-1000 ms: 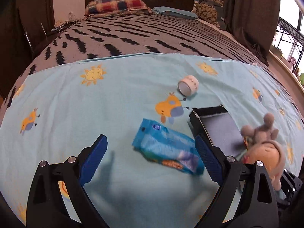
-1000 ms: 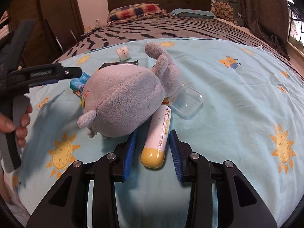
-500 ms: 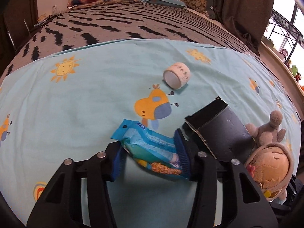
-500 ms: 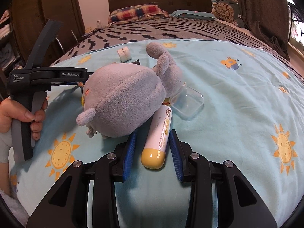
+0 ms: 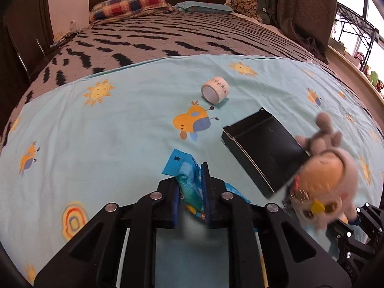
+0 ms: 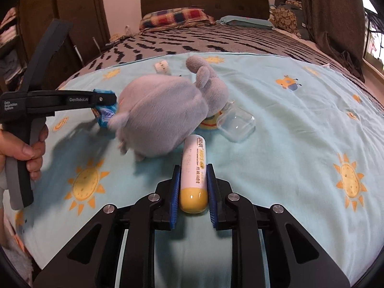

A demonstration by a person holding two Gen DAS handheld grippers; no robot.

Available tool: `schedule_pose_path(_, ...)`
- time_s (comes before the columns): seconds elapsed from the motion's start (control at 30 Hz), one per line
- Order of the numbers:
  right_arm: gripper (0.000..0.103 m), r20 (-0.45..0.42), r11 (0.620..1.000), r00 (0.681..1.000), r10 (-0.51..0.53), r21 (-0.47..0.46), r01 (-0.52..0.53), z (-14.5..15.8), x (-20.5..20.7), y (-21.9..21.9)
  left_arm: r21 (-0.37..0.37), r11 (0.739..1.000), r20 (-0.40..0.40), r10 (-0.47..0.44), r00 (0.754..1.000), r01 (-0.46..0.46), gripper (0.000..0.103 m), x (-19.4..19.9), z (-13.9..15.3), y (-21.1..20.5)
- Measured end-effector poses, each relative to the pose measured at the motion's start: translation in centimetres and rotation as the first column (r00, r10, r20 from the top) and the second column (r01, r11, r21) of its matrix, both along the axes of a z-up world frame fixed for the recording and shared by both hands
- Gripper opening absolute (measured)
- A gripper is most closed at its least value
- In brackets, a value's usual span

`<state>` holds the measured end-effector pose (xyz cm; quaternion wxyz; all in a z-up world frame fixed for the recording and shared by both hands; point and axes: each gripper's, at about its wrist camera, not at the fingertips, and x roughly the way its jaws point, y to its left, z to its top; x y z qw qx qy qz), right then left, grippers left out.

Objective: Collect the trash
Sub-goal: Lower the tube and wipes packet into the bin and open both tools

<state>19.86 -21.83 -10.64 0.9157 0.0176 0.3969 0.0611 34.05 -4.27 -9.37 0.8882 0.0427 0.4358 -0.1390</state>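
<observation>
A crumpled blue snack wrapper (image 5: 178,165) lies on the light blue sun-print sheet (image 5: 108,132). My left gripper (image 5: 190,168) is shut on it, and the wrapper bulges out between the pads. The right wrist view shows the same wrapper (image 6: 104,115) under the left gripper's tip (image 6: 114,102). A white tube with a yellow cap (image 6: 194,158) lies lengthwise between the fingers of my right gripper (image 6: 193,168). Its jaws are closing and the blue pads press on both sides of the tube.
A grey plush toy (image 6: 163,115) lies just beyond the tube, with a clear plastic case (image 6: 236,124) to its right. A black open box (image 5: 266,148) and a roll of patterned tape (image 5: 215,90) lie farther up the sheet. A hand (image 6: 26,151) holds the left gripper.
The left gripper moved forward over the blue wrapper and shut on it, crumpling it. The right jaws narrowed onto the tube. The plush toy shifted a little.
</observation>
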Motion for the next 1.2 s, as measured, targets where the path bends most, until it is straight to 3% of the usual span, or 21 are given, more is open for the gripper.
schedule_pose_path(0.2, 0.021, -0.002, 1.000, 1.000, 0.013, -0.008, -0.013, 0.8, -3.5, 0.6, 0.038, 0.999, 0.029, -0.032, 0.999, 0.031, 0.010, -4.9, 1.3, 0.5)
schedule_pose_path(0.8, 0.022, 0.016, 0.998, 1.000, 0.003, 0.059, -0.004, 2.4, -17.1, 0.1, -0.033, 0.995, 0.102, -0.090, 0.991, 0.094, 0.010, -24.2, 3.0, 1.7)
schedule_pose_path(1.03, 0.022, -0.017, 0.997, 1.000, 0.025, 0.071, -0.024, 0.9, -21.7, 0.3, -0.064, 0.989, 0.089, -0.129, 0.988, 0.135, 0.010, -30.6, 0.6, 1.1)
schedule_pose_path(1.2, 0.022, -0.070, 0.995, 0.997, 0.032, 0.099, -0.025, -1.4, -23.0, 0.9, -0.101, 0.985, 0.018, -0.142, 0.990, 0.144, 0.010, -33.1, -3.0, 0.9)
